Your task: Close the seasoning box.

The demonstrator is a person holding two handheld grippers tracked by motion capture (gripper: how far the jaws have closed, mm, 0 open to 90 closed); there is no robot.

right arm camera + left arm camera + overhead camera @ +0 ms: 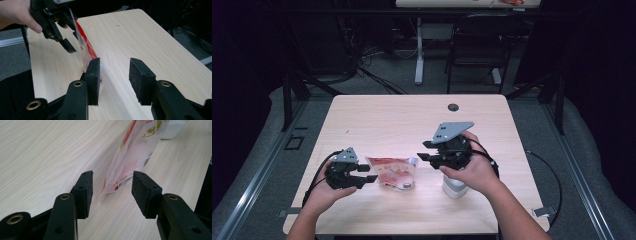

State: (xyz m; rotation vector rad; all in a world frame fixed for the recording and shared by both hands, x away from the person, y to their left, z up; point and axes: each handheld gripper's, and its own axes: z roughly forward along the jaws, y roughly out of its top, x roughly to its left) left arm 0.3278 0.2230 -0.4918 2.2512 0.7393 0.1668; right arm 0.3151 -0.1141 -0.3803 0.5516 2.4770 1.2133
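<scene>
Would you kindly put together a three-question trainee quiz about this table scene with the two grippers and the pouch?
1. True or false: the left gripper is clamped on the red-and-white pouch.
2. What lies between the two grippers on the table? A) pouch B) mug C) book
3. What white thing stands under the right gripper?

Key: 1 false, its jaws stand open at the pouch's corner; 2 A; 3 a white container.

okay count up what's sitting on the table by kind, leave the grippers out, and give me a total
Red and white printed pouch: 1
White container, partly hidden under the right hand: 1
Total: 2
</scene>
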